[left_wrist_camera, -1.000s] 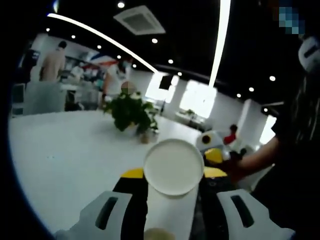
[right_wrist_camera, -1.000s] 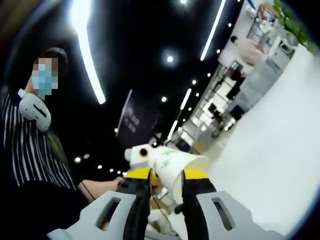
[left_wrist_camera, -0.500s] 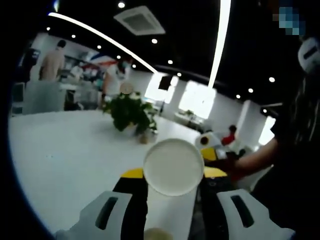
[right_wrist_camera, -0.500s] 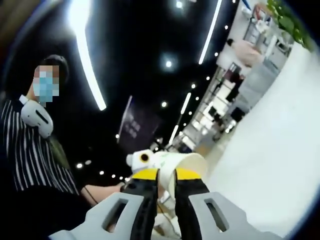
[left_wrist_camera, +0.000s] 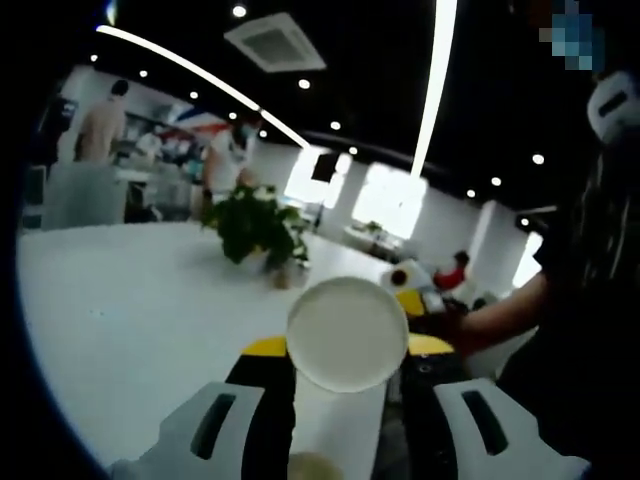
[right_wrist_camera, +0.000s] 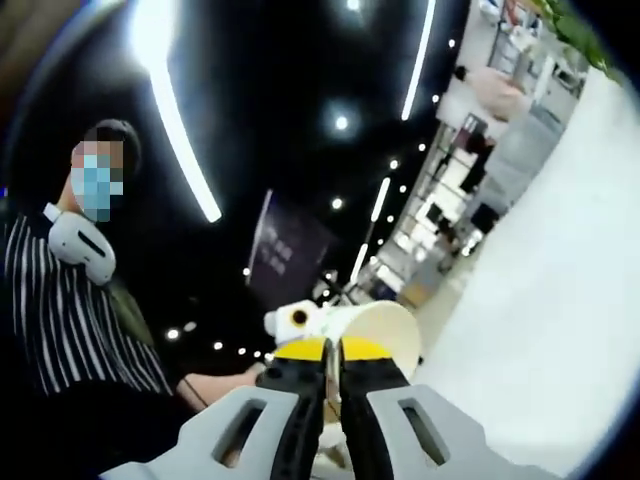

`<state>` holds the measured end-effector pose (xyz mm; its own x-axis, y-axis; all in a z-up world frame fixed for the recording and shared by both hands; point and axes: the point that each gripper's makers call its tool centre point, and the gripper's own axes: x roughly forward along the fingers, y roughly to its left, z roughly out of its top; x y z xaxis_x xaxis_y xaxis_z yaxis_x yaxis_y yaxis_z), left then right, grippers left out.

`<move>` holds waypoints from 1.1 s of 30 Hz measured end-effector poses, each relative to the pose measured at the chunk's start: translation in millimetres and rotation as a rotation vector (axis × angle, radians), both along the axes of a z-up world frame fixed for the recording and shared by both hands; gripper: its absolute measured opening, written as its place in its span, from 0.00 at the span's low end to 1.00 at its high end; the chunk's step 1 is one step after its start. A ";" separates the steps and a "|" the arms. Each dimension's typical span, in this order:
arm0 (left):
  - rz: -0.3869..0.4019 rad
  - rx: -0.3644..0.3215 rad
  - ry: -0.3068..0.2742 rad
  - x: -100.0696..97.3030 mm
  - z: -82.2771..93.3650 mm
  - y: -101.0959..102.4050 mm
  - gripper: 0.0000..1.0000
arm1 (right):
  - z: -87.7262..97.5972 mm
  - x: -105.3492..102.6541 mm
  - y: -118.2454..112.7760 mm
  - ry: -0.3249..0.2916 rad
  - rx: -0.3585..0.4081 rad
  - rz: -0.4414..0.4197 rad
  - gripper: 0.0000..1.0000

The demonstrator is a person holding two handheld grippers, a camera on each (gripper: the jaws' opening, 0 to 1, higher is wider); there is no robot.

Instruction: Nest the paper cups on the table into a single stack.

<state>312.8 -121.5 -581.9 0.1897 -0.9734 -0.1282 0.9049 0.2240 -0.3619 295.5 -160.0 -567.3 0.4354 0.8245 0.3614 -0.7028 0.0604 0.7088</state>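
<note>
Cup in left tongs: I hold a paper cup (left_wrist_camera: 346, 334) in my left gripper (left_wrist_camera: 346, 350), lifted off the table (left_wrist_camera: 120, 310); its round white base faces the camera and the jaws are clamped on its sides.
Cup at right tongs: A second cup (right_wrist_camera: 385, 330) sits just beyond my right gripper (right_wrist_camera: 331, 352). The yellow jaw tips are nearly together. I judge they pinch the cup wall, but the contact is hidden, so I cannot tell for certain.
Other tongs: In the left gripper view, the right gripper (left_wrist_camera: 408, 296) appears to the right, beyond the cup.
Step in hand: I judge that I am bringing the two cups together in the air to nest them.
Method: Line up the two cup axes first, base toward open mouth, then slide one in straight. Keep the clamp light so the walls stay round.
Risk: A squeezed rim may jam the nesting.
Surroundings: A potted plant (left_wrist_camera: 255, 228) stands at the far side of the table; a person in a striped shirt (right_wrist_camera: 60, 320) is on the left in the right gripper view.
</note>
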 end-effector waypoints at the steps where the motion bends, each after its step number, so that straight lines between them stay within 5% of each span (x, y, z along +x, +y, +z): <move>1: 0.000 -0.002 0.003 -0.3 0.0 0.1 0.39 | 0.7 -0.4 0.2 0.001 0.003 0.003 0.00; 24: 0.016 -0.008 -0.028 -3.0 -0.3 15.2 0.40 | 16.5 -5.8 14.7 -0.033 -0.097 0.089 0.00; 33: 0.037 0.018 -0.078 -4.2 -5.6 24.3 0.50 | 10.5 -3.9 19.4 -0.036 -0.153 0.094 0.00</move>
